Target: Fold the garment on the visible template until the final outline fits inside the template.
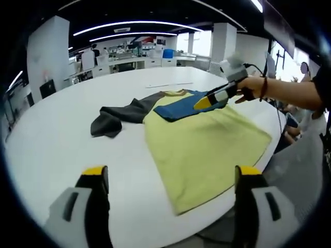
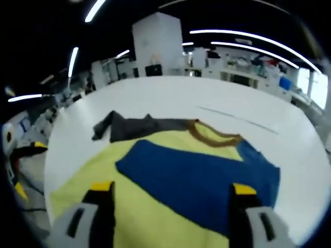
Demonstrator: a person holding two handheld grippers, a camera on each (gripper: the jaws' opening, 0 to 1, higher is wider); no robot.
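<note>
— Where is the shirt?

— Flat on the white table [image 1: 46, 139], my landmark. Going left to right in the left gripper view: the grey sleeve [image 1: 116, 118] lies bunched toward the table's middle, then the yellow body [image 1: 204, 142] runs out to the table's near edge, with the blue sleeve [image 1: 181, 106] folded across the chest just below the brown collar [image 2: 214, 135].

— How will the shirt [image 2: 155, 181] handle?

— I judge it light, soft and limp, apt to sag and drag on the table. I'd pinch it at a sleeve end or a hem corner, not mid-panel.

— Your tools?

— My left gripper [image 1: 173, 181] hangs above the table's near edge, jaws wide apart and empty. My right gripper [image 2: 173, 194] hovers over the blue sleeve, jaws apart too, nothing between them.

— Any containers?

— None I can see on the table. I can't make out a template outline either.
</note>
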